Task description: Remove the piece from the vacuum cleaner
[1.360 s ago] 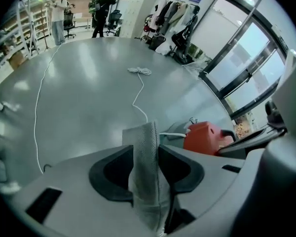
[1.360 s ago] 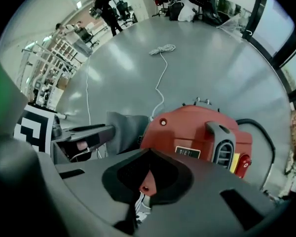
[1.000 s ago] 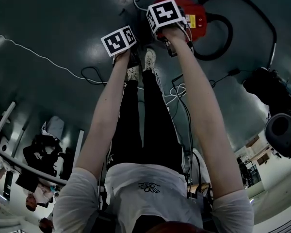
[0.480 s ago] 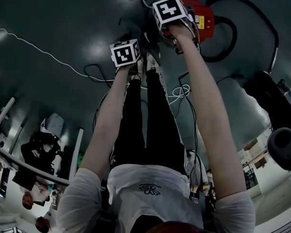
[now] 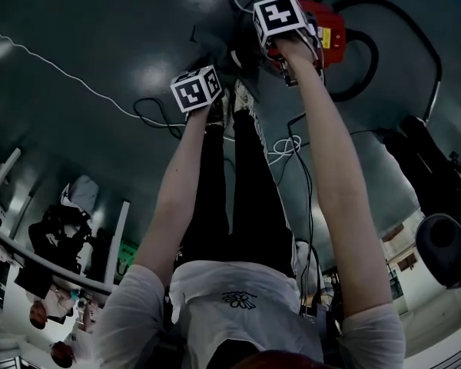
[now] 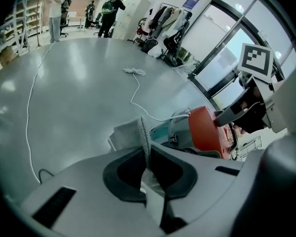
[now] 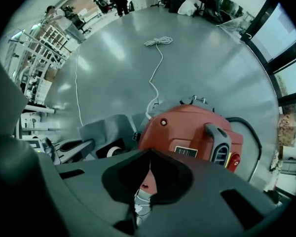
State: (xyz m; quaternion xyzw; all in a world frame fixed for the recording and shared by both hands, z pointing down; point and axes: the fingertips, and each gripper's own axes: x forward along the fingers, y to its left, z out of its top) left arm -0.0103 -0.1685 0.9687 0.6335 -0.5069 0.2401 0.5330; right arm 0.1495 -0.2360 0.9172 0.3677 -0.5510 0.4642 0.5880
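The piece [image 6: 130, 132] stands edge-on between the jaws of our left tool [image 6: 146, 152]. Those jaws have just been closing and now pinch its near edge. It is a thin, flat, grey pad with a woven, dotted face, and it looks soft enough to bend.

Its long axis runs straight away from the left tool toward the grey end of the vacuum cleaner [image 6: 202, 130], which lies on the floor [image 6: 64, 83] right by our feet. We cannot tell whether the far end is free of the machine or only lies against it.

Our right tool [image 7: 148, 154] hangs over the red shell with its jaws fully together, gripping nothing. The left hand is therefore the one on the piece. We judge the coming pull should follow that long axis, away from the grey end, with the right tool steadying the shell.
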